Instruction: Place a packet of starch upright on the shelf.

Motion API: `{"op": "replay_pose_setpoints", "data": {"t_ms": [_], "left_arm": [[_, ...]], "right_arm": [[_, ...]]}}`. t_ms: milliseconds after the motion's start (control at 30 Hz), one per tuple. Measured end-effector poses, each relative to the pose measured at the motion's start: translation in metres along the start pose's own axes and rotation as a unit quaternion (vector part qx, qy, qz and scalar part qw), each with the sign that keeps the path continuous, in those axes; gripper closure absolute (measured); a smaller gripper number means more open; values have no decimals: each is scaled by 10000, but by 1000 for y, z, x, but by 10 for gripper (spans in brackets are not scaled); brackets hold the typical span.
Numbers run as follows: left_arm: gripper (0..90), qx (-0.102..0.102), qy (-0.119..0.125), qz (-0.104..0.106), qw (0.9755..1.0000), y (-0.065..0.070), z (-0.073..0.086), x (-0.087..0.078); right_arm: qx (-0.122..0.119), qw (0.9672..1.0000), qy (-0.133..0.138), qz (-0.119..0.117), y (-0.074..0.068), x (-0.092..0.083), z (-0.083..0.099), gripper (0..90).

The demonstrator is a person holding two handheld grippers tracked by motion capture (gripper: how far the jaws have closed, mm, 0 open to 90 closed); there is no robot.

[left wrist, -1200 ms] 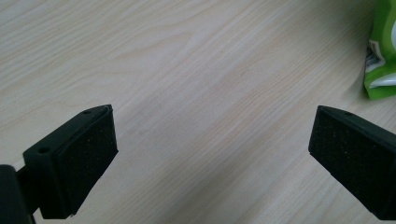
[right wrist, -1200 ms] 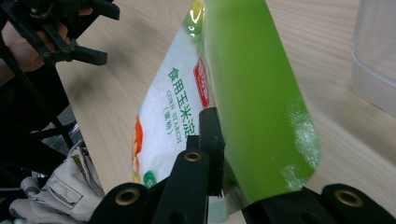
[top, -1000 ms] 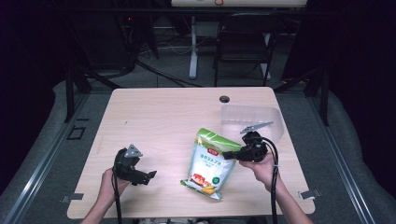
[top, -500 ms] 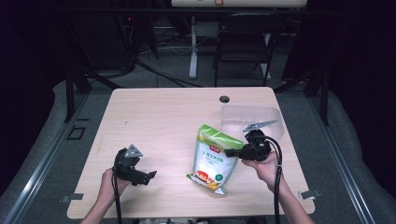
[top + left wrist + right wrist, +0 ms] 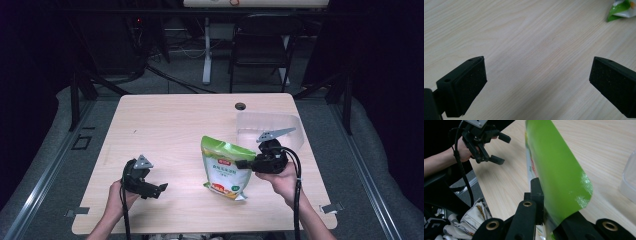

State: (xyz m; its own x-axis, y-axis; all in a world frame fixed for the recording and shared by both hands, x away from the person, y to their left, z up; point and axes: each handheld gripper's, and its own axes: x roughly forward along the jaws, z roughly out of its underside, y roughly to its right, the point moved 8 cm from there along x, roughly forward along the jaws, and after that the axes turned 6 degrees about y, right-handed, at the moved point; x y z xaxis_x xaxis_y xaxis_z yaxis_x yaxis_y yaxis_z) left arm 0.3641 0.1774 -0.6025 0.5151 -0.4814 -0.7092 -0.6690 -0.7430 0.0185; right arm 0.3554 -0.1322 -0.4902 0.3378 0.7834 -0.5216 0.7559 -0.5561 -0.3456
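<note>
Snack bag: hanging tilted from the right gripper, bottom edge touching the table.
Right gripper: pinching the bag's side edge.
Left gripper: gaping wide, holding nothing, well apart from the bag.

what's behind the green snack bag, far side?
Behind the green snack bag, a clear plastic container lies on the table, partly covered by the right hand-held gripper clamping the bag's edge. Its contents can't be made out.

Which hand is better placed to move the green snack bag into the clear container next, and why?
Right. The right tool is shut on the green snack bag, beside the clear container. The left tool is open over bare table, apart from both.
</note>
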Motion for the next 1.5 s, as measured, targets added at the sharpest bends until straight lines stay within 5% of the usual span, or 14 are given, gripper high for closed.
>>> {"op": "replay_pose_setpoints", "data": {"t_ms": [433, 867, 1500], "left_arm": [[10, 27, -8, 3, 10000, 0, 0, 1], [11, 18, -9, 17, 10000, 1, -1, 1], [10, 51, -29, 42, 10000, 2, -2, 3]], "right_arm": [[-61, 9996, 146, 240, 2, -14, -14, 900], [-98, 9973, 566, 468, 9, -49, -43, 900], [106, 9902, 932, 1031, 45, -86, -76, 900]]}}
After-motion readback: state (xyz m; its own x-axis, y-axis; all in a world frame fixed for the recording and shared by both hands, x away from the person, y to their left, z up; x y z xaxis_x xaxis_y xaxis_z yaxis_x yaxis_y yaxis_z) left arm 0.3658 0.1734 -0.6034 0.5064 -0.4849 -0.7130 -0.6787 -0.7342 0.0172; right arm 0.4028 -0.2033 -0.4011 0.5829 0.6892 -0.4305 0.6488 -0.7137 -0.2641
